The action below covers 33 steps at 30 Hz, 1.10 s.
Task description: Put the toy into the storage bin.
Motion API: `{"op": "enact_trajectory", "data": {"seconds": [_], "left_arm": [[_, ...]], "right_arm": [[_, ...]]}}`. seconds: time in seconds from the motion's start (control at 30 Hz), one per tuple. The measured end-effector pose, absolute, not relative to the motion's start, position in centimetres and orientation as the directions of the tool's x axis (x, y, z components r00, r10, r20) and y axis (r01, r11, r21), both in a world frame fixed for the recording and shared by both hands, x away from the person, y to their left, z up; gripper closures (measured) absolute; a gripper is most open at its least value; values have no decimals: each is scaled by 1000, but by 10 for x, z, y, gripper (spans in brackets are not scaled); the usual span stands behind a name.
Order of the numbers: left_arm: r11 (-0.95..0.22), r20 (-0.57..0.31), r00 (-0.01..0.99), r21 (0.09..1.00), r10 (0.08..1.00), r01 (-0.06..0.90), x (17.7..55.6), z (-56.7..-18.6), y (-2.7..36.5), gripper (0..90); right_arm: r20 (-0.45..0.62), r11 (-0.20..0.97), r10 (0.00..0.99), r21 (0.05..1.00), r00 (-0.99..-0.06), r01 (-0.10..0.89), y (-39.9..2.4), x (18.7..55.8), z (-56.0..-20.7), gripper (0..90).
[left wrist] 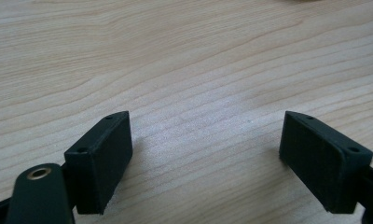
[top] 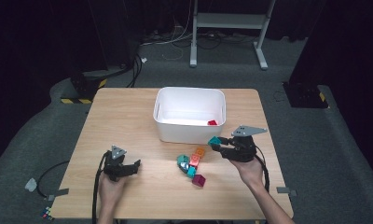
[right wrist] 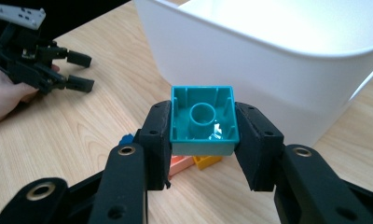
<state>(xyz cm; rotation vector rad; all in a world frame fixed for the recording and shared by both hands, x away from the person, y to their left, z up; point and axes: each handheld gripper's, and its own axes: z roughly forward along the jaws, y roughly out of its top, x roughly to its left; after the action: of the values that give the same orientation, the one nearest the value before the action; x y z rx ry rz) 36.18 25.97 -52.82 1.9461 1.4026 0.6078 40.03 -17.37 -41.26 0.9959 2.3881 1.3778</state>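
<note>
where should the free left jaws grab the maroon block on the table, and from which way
Take the maroon block across two flat opposite side walls, coming straight down from above. It lies slightly apart at the pile's near edge, so the left gripper, jaws open, could straddle it freely.

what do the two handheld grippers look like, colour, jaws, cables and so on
Both the left gripper and the right gripper are black, each with two blocky black pads, brass-ringed pivots, a grey three-cornered plate on top and a black trailing cable. The forearms are bare, no sleeves.
</note>
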Motion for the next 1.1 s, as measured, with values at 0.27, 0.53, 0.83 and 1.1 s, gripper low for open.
{"op": "enact_trajectory", "data": {"seconds": [0.27,0.53,0.83,1.1], "left_arm": [[-212,-6,319,735,948,644,362,-528,260,172],[-212,-6,319,735,948,644,362,-528,260,173],[-212,-6,319,735,948,644,362,-528,260,172],[-212,-6,319,735,948,644,362,-528,260,172]], "right_arm": [[140,324,641,842,-755,431,-173,407,-392,587],[125,334,633,846,-764,415,-167,414,-379,587],[122,337,638,844,-761,418,-162,425,-367,587],[112,339,643,846,-757,413,-155,438,-355,587]]}}
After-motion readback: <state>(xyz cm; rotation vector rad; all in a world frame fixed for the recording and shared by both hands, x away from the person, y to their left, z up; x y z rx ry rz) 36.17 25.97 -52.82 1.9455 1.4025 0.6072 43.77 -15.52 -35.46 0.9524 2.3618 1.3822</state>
